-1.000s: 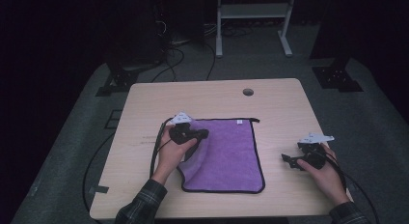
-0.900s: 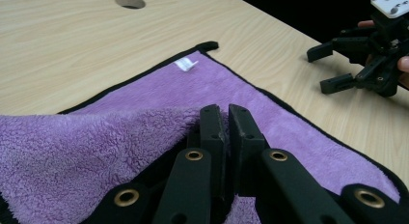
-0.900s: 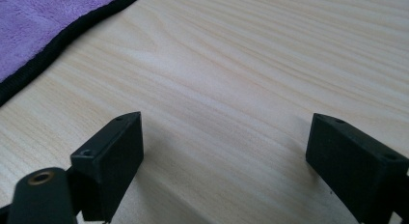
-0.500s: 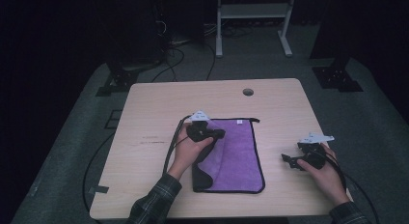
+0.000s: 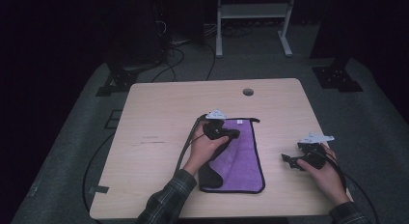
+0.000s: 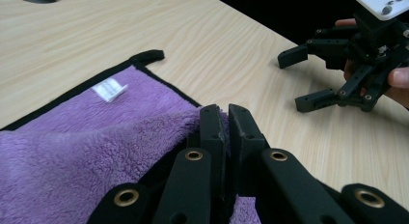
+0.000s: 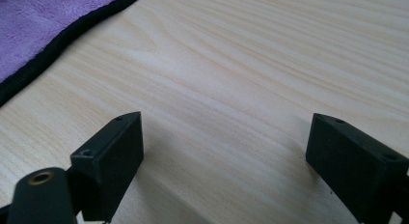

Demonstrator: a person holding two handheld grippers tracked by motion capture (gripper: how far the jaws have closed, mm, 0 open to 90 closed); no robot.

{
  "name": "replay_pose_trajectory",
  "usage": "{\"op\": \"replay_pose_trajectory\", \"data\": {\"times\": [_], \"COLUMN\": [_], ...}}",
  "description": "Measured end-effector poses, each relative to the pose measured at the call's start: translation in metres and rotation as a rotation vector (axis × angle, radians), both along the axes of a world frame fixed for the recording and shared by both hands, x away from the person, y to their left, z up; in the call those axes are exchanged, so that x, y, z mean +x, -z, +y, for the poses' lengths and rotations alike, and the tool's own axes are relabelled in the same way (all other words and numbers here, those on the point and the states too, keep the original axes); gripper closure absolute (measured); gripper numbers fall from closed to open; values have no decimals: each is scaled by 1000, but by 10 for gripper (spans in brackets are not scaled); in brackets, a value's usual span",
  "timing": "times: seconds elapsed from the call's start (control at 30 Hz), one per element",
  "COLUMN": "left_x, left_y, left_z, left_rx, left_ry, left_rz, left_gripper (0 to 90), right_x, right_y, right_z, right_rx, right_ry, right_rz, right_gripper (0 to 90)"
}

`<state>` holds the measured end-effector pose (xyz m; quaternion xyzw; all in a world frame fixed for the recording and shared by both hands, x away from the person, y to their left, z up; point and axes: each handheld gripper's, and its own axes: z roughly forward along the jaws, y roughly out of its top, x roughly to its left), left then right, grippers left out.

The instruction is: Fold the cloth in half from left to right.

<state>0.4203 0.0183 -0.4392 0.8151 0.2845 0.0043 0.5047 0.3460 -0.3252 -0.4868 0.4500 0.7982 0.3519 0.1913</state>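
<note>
A purple cloth point(image 5: 243, 154) with black edging lies on the table point(image 5: 159, 118), a little right of the middle and toward the near edge. Its left part is folded over onto the rest, so a dark underside shows at the near left corner. The left gripper point(image 5: 230, 133) sits over the far half of the cloth, its jaws pressed together on a fold of the purple pile; in the left gripper view point(image 6: 223, 119) the cloth bunches up between the two black jaws, though how much of it is pinched is hard to tell, since the jaws hide the spot. A white label point(image 6: 110, 89) lies on the cloth near its far corner, where a short black loop point(image 6: 149, 55) sticks out onto the wood. The right gripper point(image 5: 288, 160) rests on bare table, well right of the cloth, jaws spread wide with nothing between them. A round hole point(image 5: 248, 92) sits in the table near the far edge.
</note>
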Motion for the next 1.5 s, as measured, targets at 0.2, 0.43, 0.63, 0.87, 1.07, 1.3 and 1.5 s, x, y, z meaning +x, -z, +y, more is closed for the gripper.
{"op": "replay_pose_trajectory", "data": {"times": [0.2,0.43,0.63,0.87,1.07,1.3,1.5], "left_x": [3,6,8,6,2,-9,-19], "left_y": [6,15,25,19,6,-4,-5], "left_z": [-21,-43,-50,-48,-29,12,50], "left_rx": [0,47,76,53,71,108,131], "left_ry": [24,45,54,46,33,-25,-67], "left_rz": [15,27,42,14,-17,-58,-94], "left_gripper": [854,852,845,641,491,408,384], "right_x": [0,0,0,0,0,-2,-3], "right_y": [0,0,0,0,0,0,0], "right_z": [0,0,0,0,0,1,2], "right_rx": [0,1,0,0,0,1,1], "right_ry": [0,1,0,0,0,23,30], "right_rz": [0,0,0,0,0,1,1], "right_gripper": [126,126,126,126,126,126,126]}}
